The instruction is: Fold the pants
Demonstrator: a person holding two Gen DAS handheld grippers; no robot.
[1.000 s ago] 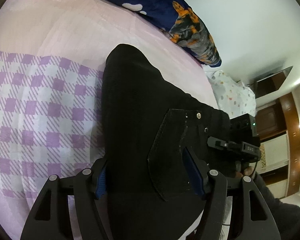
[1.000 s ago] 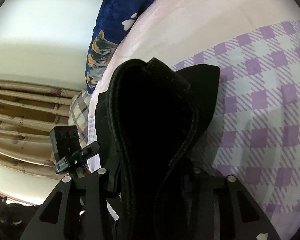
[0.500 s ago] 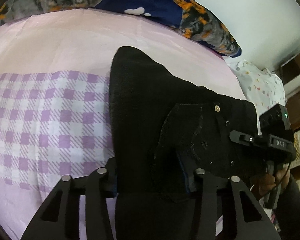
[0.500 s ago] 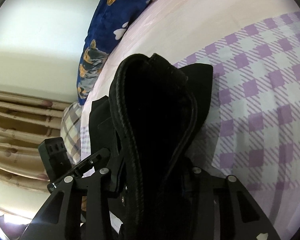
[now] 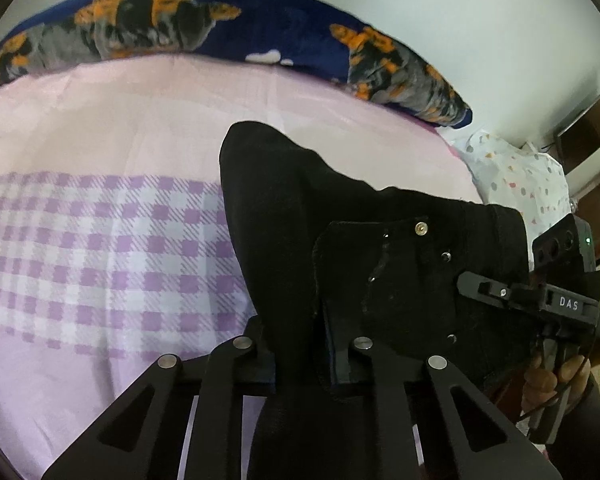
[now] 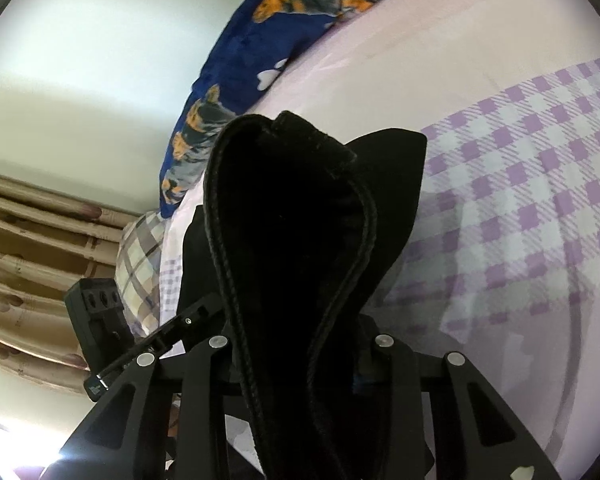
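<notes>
Both tools are clenched on the black pants [image 5: 340, 240], holding them lifted over the bed [image 5: 100, 240]. The left tool [image 5: 304, 360] grips fabric beside a riveted pocket; the right tool [image 6: 296, 344] grips a thick stitched edge. The far end of the pants meets the checked sheet. A blue patterned pillow [image 5: 220, 28] lies along the wall.

The black pants [image 5: 340, 248] are hanging bunched above the pink-and-purple checked bedsheet [image 5: 100, 248], a back pocket with metal rivets facing up. Their thick stitched hem [image 6: 292, 216] is curling open in a loop, pointing toward the blue patterned pillow [image 6: 236, 72].
</notes>
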